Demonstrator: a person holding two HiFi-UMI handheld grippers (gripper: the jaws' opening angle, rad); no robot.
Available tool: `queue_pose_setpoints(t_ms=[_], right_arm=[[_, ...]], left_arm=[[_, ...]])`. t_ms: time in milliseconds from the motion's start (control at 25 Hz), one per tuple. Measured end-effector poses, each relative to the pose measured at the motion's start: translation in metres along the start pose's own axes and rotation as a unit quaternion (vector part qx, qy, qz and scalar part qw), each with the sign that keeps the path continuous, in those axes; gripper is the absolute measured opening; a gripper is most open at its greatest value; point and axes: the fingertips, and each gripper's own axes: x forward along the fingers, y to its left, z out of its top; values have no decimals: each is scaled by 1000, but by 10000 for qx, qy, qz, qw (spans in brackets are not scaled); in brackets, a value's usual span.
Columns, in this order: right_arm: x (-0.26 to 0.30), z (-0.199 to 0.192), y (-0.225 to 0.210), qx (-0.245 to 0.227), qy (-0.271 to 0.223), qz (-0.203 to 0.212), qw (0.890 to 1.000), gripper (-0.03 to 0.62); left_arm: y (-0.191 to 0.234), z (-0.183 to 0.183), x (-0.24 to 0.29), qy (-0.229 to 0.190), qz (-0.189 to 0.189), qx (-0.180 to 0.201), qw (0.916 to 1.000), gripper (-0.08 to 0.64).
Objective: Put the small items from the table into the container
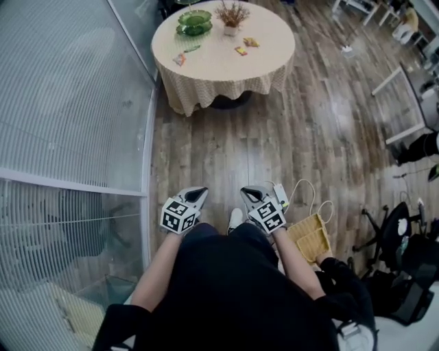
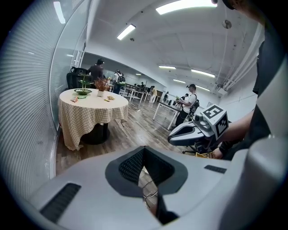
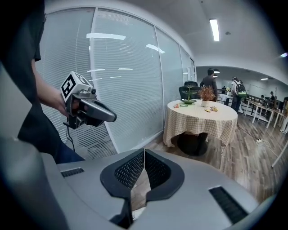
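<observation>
Head view looks down on a person standing well apart from the round table [image 1: 226, 68], so nothing on it is within reach; I judge this the approach, with no item picked yet. The left gripper [image 1: 197, 194] and right gripper [image 1: 251, 192] are carried low and side by side before the body, each with its jaws pressed together on nothing, which suits walking rather than grasping. Small items lie on the tabletop: a packet [image 1: 180, 59] and a green stick [image 1: 192, 49] near the left edge, and orange wrappers [image 1: 245, 46] right of the middle. The green dish [image 1: 194, 20], likely the container, sits at the far left edge beside a potted dry plant [image 1: 232, 15]; what it holds is too small to tell. A yellow woven bag [image 1: 312, 236] lies on the floor by the right arm
</observation>
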Motion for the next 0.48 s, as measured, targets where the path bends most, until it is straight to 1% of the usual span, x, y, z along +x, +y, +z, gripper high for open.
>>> queue_pose_setpoints(t_ms=[120,280,480], right_arm=[[0,-2,-10,16,-22,99,9999,28],[-1,-4,-24,102,-61,108,9999,28],[2,5,-34,-47,-85,179,9998,28]], left_arm=[[-6,5,9,20,51,-1,10000,3],[-7,9,13,2,178,-34,9998,3],[1,14,11,-33,311,-85,9995,3]])
